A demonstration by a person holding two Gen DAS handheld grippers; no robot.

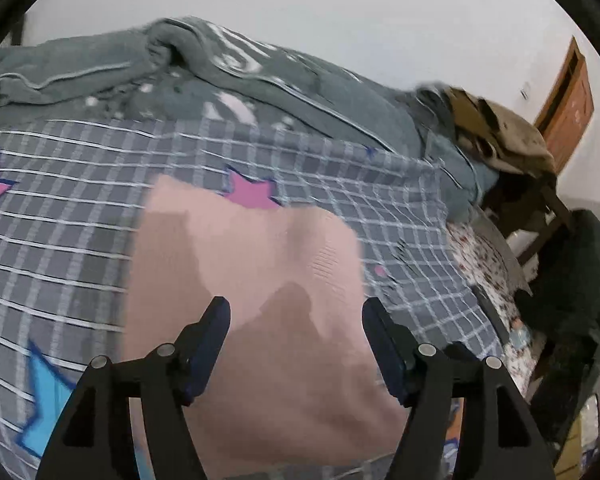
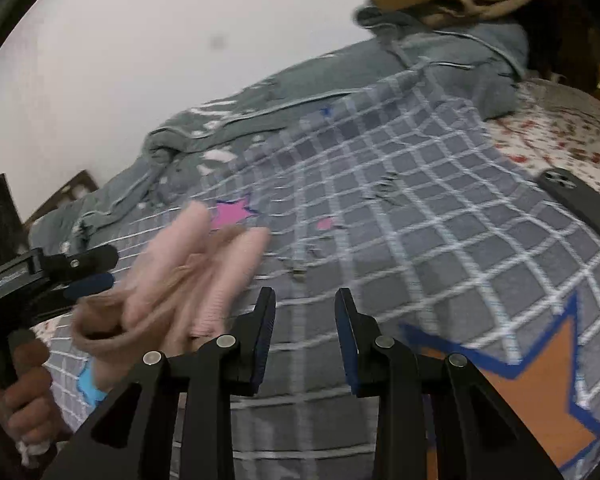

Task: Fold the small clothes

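Presently: pink garment (image 1: 256, 280) bunched on the checked star-print blanket (image 1: 60, 216), under the left gripper (image 1: 296, 312), jaws wide; right gripper (image 2: 305, 304) beside it, jaws parted, empty.

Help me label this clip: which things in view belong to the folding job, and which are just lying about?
Job:
- pink knit garment
- left gripper, open
- right gripper, open

Lying about:
- checked star-print bedsheet
- grey blanket
- brown clothes pile
- wooden door
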